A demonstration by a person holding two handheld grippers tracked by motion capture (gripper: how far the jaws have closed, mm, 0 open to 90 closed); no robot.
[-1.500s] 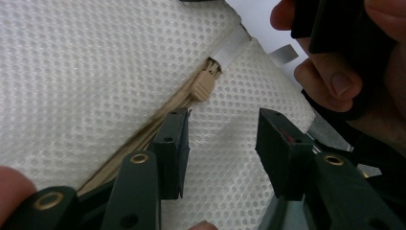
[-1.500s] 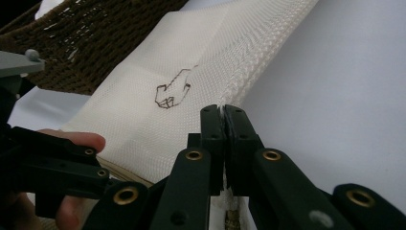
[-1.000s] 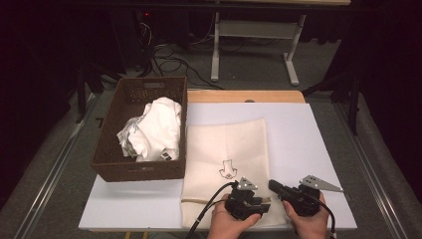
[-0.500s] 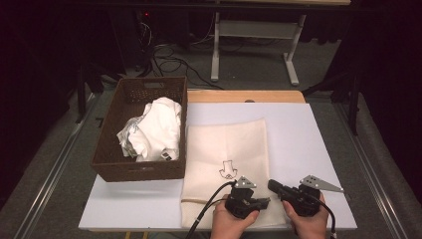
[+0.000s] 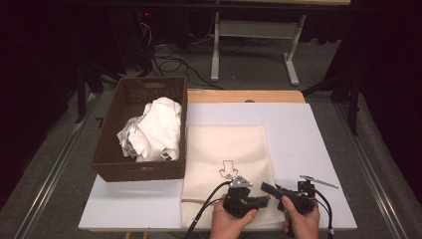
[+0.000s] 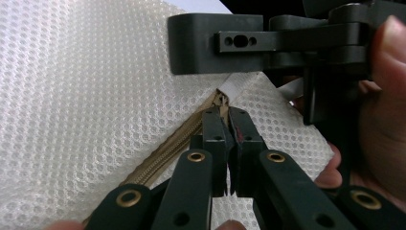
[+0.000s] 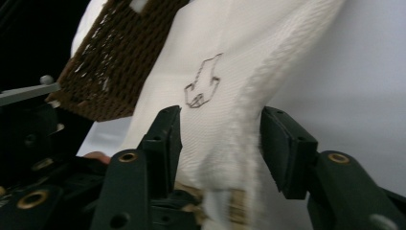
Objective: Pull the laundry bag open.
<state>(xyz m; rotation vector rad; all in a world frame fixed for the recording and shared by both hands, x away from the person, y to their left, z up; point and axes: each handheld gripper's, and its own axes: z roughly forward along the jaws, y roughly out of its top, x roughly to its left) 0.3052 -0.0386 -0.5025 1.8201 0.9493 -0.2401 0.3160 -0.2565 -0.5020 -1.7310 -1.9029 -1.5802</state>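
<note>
You are holding both grippers low at the near edge of the worktop (image 5: 298, 124), your hands coming in from the bottom of the high view, close together and pointing toward each other over the near right corner of the mesh laundry bag (image 5: 226, 149).

Your left gripper (image 5: 263, 199) is lying nearly level, aimed to the right. In the left gripper view its jaws are standing together, clamped on the zipper pull (image 6: 221, 101) at the end of the tan zipper (image 6: 167, 148). Your left hand (image 5: 226, 224) is wrapping the body from below.

Your right gripper (image 5: 266, 188) is aimed left, toward the other gripper. Its jaws have just been opening and are now standing apart; in the right gripper view (image 7: 218, 139) a raised fold of the bag's cloth is lying between them, but the pads are not pressing on it.

The bag is lying flat on the white worktop, just right of the brown woven basket (image 5: 144, 169), which is holding crumpled white clothing (image 5: 157, 129). The bag is cream-coloured with a fine honeycomb mesh, a small black outline drawing (image 5: 228, 169) printed near its near end, and the zipper running along the near edge. The corner by the zipper end is puckering up slightly.
</note>
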